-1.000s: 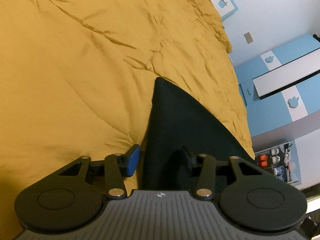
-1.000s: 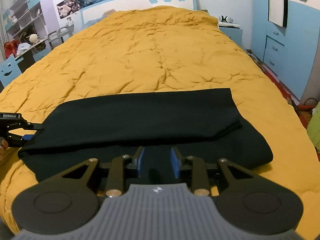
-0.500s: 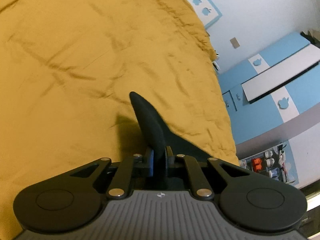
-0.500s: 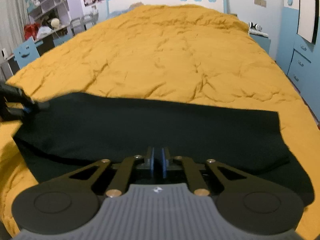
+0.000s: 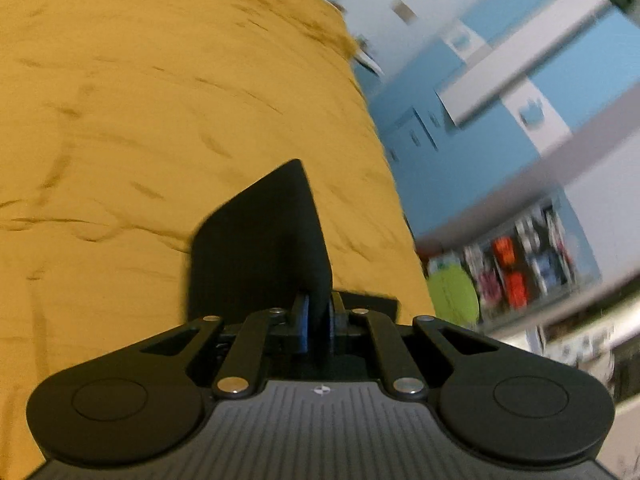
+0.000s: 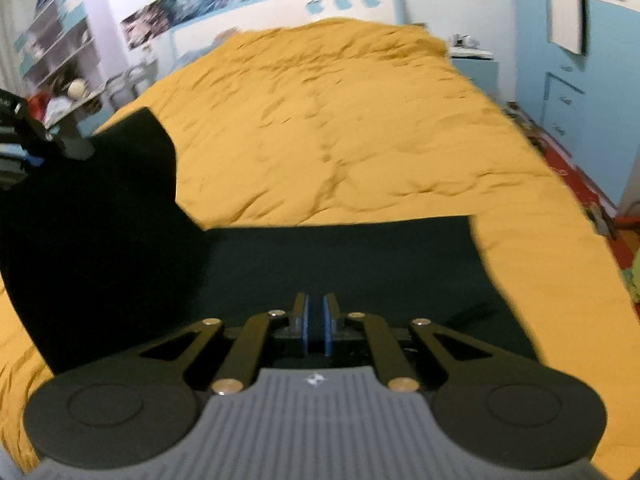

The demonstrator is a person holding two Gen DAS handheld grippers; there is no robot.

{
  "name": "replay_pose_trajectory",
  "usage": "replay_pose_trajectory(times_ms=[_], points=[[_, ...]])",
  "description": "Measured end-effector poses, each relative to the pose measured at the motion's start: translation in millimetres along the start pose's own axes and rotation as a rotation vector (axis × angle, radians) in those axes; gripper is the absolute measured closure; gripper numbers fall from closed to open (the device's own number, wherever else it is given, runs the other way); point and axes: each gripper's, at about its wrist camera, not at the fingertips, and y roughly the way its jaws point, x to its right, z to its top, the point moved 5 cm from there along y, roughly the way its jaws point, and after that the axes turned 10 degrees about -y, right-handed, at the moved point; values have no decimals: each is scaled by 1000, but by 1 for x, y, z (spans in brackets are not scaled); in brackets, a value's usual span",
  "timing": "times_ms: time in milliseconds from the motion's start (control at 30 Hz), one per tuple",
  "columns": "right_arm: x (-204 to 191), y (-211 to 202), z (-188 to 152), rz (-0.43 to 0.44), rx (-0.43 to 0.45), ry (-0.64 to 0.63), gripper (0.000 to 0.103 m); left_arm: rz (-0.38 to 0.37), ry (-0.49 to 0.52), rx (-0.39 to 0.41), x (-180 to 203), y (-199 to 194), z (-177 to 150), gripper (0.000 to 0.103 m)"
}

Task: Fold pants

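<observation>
Black pants (image 6: 340,264) lie across the near part of a bed under a yellow cover (image 6: 340,120). My right gripper (image 6: 316,328) is shut on their near edge, the blue pads almost touching with dark cloth between them. My left gripper (image 5: 318,320) is shut on one end of the pants (image 5: 260,240), and the cloth stands up from the pads as a dark flap above the cover (image 5: 160,100). In the right wrist view the left gripper (image 6: 60,146) sits at the far left and holds that end (image 6: 100,184) raised off the bed. Both views are blurred.
A blue wardrobe (image 6: 592,100) runs along the bed's right side, with a nightstand (image 6: 476,68) by the headboard (image 6: 344,0). Shelves (image 6: 52,60) stand at the far left. A green object (image 5: 454,296) and a shelf of small items (image 5: 520,256) lie past the bed's edge.
Both grippers have closed on the pants. The left one has lifted its end off the cover and carried it up and inward. The right one has shifted a little along the near edge.
</observation>
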Motion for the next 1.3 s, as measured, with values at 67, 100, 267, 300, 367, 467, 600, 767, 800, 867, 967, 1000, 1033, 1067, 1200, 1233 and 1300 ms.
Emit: replay_pose_trajectory(times_ms=[67, 100, 267, 300, 367, 467, 600, 767, 800, 867, 967, 1000, 1033, 1067, 1200, 1233, 1300], points=[[14, -7, -1, -13, 16, 24, 101, 11, 35, -47, 15, 25, -11, 95], [20, -12, -3, -16, 23, 37, 101, 23, 51, -71, 20, 41, -19, 95], [34, -24, -19, -6, 27, 80, 101, 78, 48, -177, 17, 100, -47, 95], [35, -25, -22, 1, 26, 90, 101, 83, 39, -196, 14, 108, -52, 95], [35, -26, -30, 16, 21, 106, 101, 82, 7, -231, 7, 120, -56, 94], [32, -22, -36, 44, 15, 124, 100, 53, -44, -264, 1, 128, -56, 86], [25, -18, -36, 95, 26, 162, 95, 16, -33, -251, 5, 118, -48, 78], [20, -13, -29, 182, 34, 243, 75, 32, 56, -115, 6, 75, -39, 74], [19, -9, -27, 197, 28, 260, 75, 45, 79, -85, 3, 66, -38, 74], [17, -2, -26, 222, 14, 287, 75, 78, 124, -36, -4, 48, -36, 74], [16, 13, -28, 255, -12, 348, 74, 126, 177, 30, -15, 26, -35, 74], [16, 17, -29, 265, -18, 376, 74, 135, 181, 44, -20, 19, -34, 74], [16, 22, -31, 280, -27, 405, 74, 141, 181, 55, -24, 13, -33, 74], [16, 27, -31, 287, -35, 422, 74, 144, 176, 64, -29, 8, -33, 74], [13, 33, -25, 294, -40, 455, 99, 146, 129, 95, -49, -9, -29, 74], [12, 29, -19, 293, -32, 440, 99, 148, 121, 104, -53, -12, -28, 74], [3, 17, 2, 293, -7, 374, 100, 148, 104, 120, -60, -19, -26, 74]])
